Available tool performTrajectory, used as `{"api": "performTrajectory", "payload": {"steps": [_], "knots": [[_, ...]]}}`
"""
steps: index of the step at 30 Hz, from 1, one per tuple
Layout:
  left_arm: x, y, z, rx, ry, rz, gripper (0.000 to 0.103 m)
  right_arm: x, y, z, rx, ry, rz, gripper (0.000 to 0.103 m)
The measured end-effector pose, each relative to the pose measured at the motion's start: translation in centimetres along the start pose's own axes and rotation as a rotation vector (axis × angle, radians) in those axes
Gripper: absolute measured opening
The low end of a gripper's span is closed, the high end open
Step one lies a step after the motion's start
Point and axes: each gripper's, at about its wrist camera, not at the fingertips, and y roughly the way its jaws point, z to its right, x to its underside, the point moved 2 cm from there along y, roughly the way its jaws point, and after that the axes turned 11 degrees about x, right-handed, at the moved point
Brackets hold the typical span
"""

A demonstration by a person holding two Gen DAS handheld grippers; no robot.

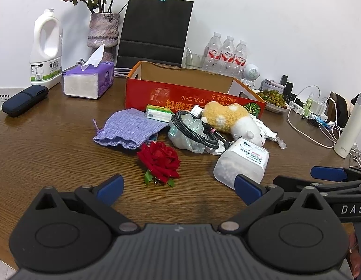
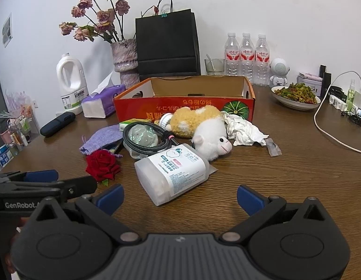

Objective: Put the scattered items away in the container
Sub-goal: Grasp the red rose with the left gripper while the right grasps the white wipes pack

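- White wall backs a round wooden table [image 1: 52, 144], its far edge lined with things that look to belong there: milk jug [image 1: 46, 49], vase [image 1: 103, 31], black bag [image 1: 154, 32], water bottles [image 1: 226, 54].
- Left wrist view: the left gripper [image 1: 179, 185] hangs low over the near edge, jaws spread wide and holding nothing. Straight ahead lies a red rose [image 1: 160, 161], the closest item to it and probably the natural first pick.
- Beyond the rose sit a purple pouch [image 1: 127, 128], a coiled cable [image 1: 193, 127] over a crinkly bag, a plush sheep [image 1: 231, 121] and a white tub [image 1: 242, 163] on its side. All are bunched just before the red box [image 1: 171, 93], so each needs only a short lift over its near wall.
- The box stands mid-table with its top open; no item shows inside from this angle, so I judge the tidying barely begun.
- At the right edge of this view the right gripper shows side-on, level with the left.
- Right wrist view: the right gripper [image 2: 180, 197] is likewise agape and empty, aimed at the tub [image 2: 172, 172] lying just ahead of it.
- Crumpled tissue [image 2: 243, 128] and a small wrapper [image 2: 272, 148] lie right of the sheep [image 2: 208, 133]; the light tissue may slip a wide grasp.
- A dish of greens [image 2: 294, 95] near the right edge looks like no part of the clutter.
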Motion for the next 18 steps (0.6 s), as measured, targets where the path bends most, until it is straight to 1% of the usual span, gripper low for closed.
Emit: {"api": "performTrajectory", "payload": {"steps": [5,7,9,11,15,17,18], "knots": [[0.1,0.3,-0.1,-0.012,0.015,-0.004,0.103,-0.1,0.3,-0.1,-0.005,-0.013,0.000,0.103],[0.1,0.7,-0.2,-0.014,0.028,-0.004,0.103,0.0,0.7,-0.2,-0.021,-0.021,0.000,0.103],[-0.1,1.4,-0.7,-0.045,0.039,-0.008,0.103,0.0,1.4,-0.4,-0.034,-0.031,0.007,0.103],[-0.4,2.6,-1.4,-0.089,0.047,-0.013,0.103,-0.1,2.8,-0.6,-0.019,-0.061,0.018,0.103],[-1.3,4.9,-2.5,-0.110,0.060,-0.031,0.103,-0.7,5.8,-1.5,0.002,-0.140,0.034,0.103],[-1.6,6.2,-3.1,-0.126,0.053,-0.046,0.103,-1.0,7.5,-2.0,-0.010,-0.184,0.013,0.103],[-1.7,6.6,-3.3,-0.125,0.048,-0.052,0.100,-1.0,8.3,-2.2,-0.022,-0.201,-0.002,0.103]]}}
